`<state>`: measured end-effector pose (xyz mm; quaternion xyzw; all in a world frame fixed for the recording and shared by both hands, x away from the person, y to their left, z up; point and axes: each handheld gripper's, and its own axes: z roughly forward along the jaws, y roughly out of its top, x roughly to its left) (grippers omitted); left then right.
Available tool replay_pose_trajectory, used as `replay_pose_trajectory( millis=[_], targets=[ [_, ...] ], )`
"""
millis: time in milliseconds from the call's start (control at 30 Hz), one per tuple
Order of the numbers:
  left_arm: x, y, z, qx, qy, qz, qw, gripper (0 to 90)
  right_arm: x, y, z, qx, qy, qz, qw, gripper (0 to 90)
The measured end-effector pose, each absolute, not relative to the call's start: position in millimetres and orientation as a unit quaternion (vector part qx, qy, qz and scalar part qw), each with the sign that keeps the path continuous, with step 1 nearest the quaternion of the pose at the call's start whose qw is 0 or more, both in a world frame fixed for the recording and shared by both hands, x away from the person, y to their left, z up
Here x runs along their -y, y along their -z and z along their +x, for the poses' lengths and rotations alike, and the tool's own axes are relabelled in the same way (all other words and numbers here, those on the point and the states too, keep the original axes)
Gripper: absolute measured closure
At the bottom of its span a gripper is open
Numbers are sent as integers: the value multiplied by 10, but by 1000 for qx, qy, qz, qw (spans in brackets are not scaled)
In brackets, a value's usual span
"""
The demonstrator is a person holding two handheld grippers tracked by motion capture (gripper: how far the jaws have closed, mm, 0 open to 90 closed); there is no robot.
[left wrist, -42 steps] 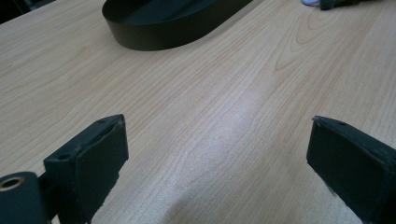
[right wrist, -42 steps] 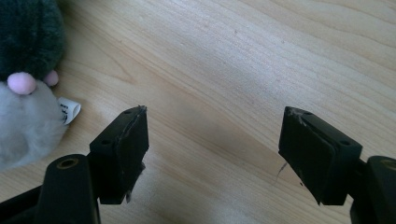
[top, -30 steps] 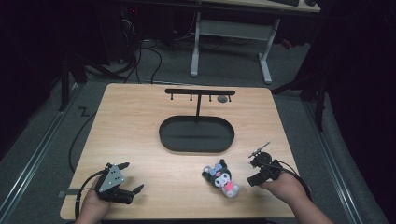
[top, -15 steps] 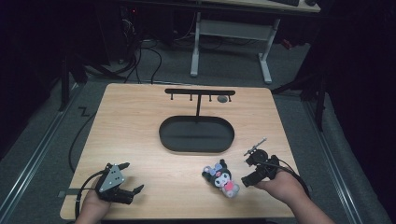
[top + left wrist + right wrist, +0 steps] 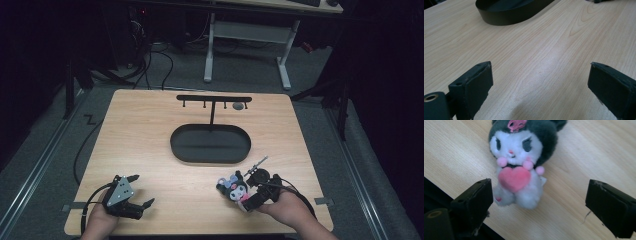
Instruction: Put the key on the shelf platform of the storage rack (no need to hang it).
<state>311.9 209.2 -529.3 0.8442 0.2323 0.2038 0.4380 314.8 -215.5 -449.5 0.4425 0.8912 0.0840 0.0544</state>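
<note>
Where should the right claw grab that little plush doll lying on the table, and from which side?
Grip the plush doll across its soft white body, around the pink heart, rather than the wider dark head. It lies on its back on the table, so coming from above, as the open right claw is already lined up, probably works best, one jaw on each flank.

Wooden table (image 5: 150,130), black stand (image 5: 210,142), plush toy (image 5: 234,187)

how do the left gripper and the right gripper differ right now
The right gripper has a plush toy lying between its open jaws, untouched; the left gripper has bare table between its jaws. The right gripper sits beside the toy at the table's near right, the left gripper at the near left. Both are open and hand-held.
</note>
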Motion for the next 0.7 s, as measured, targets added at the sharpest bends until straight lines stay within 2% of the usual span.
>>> replay_pose_trajectory(
  millis=[200,400,700],
  targets=[
    [-2122,5289,3096,-237,-204,841,442,65,2073,4630,3154,-892,-81,442,44,123],
    [-2184,5305,3082,-246,-204,837,444,65,1918,4668,3132,-894,-86,439,36,124],
    [-2196,5302,3121,-251,-206,835,445,64,1891,4795,3196,-902,-71,425,35,162]
  ],
)
